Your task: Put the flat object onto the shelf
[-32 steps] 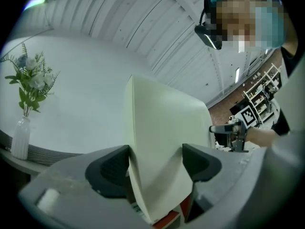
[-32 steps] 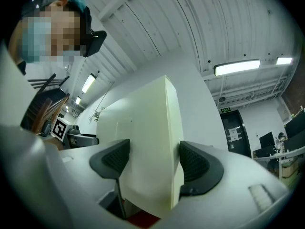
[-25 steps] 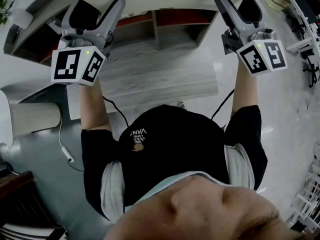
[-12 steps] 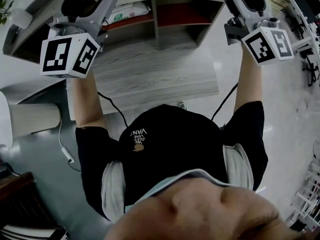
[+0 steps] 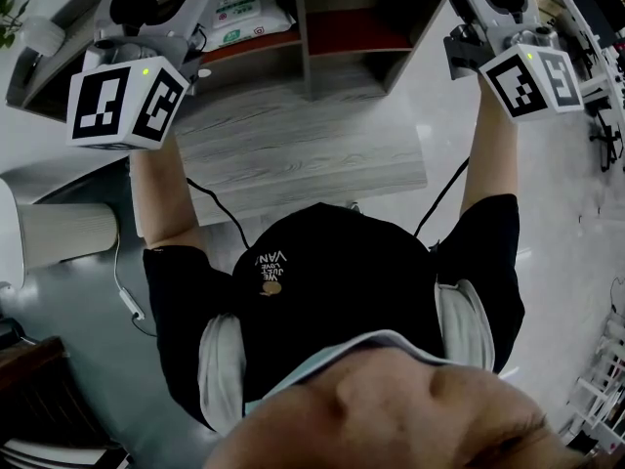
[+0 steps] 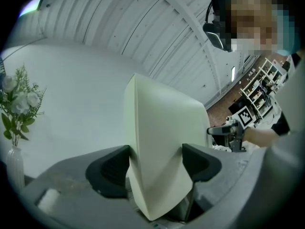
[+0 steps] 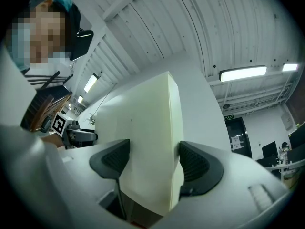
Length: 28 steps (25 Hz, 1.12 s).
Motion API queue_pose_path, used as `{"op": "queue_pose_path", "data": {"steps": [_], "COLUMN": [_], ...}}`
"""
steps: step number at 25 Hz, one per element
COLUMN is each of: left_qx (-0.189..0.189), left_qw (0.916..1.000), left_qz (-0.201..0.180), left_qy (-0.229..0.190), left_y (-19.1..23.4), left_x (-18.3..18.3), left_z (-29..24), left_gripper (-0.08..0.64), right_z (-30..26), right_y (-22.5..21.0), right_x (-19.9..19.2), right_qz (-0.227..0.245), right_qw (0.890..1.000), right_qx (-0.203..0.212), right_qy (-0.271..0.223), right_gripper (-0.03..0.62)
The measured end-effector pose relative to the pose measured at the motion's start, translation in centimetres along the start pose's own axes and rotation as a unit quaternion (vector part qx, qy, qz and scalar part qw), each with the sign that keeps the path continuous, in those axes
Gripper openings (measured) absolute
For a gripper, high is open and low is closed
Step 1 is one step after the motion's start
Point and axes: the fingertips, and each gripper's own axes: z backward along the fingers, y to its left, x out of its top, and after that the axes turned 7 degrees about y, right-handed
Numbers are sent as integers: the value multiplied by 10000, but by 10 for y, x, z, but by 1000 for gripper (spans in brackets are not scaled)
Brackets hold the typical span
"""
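The left gripper (image 6: 155, 163) and right gripper (image 7: 150, 161) each clamp one edge of the cream flat panel (image 6: 162, 128), held at 12 o'clock above the shelf (image 5: 305, 37); judged stiff, light and smooth, best gripped at opposite edges

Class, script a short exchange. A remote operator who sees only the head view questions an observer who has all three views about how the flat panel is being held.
Operator: My view cuts off both sets of jaws. Is the left gripper holding anything?
Observer: Yes. Its jaws are shut on the edge of a cream flat panel, which stands up between them.
Operator: And the right gripper?
Observer: It is shut on the same panel, with one jaw pressed against each face.
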Motion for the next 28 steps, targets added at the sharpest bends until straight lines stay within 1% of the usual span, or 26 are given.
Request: {"op": "queue_pose_path", "data": {"steps": [9, 12, 14, 17, 28], "left_qx": [77, 118, 125, 126, 150], "left_qw": [9999, 9999, 9999, 9999, 9996], "left_qz": [-44, -57, -86, -108, 19], "left_qy": [-91, -95, -49, 30, 221], "left_y": [11, 16, 19, 23, 36], "left_x": [12, 13, 12, 9, -8], "left_z": [-9, -14, -19, -26, -49], "left_gripper": [359, 359, 359, 358, 356], "right_z": [-16, -26, -32, -41, -63], "right_y": [-9, -11, -14, -20, -36], "right_x": [13, 16, 16, 16, 0], "right_qz": [96, 102, 103, 114, 13], "right_qw": [9999, 9998, 9996, 9997, 9996], "right_qx": [66, 161, 226, 206, 229], "right_qy": [-67, -83, -98, -42, 167], "right_gripper": [319, 319, 319, 319, 319]}}
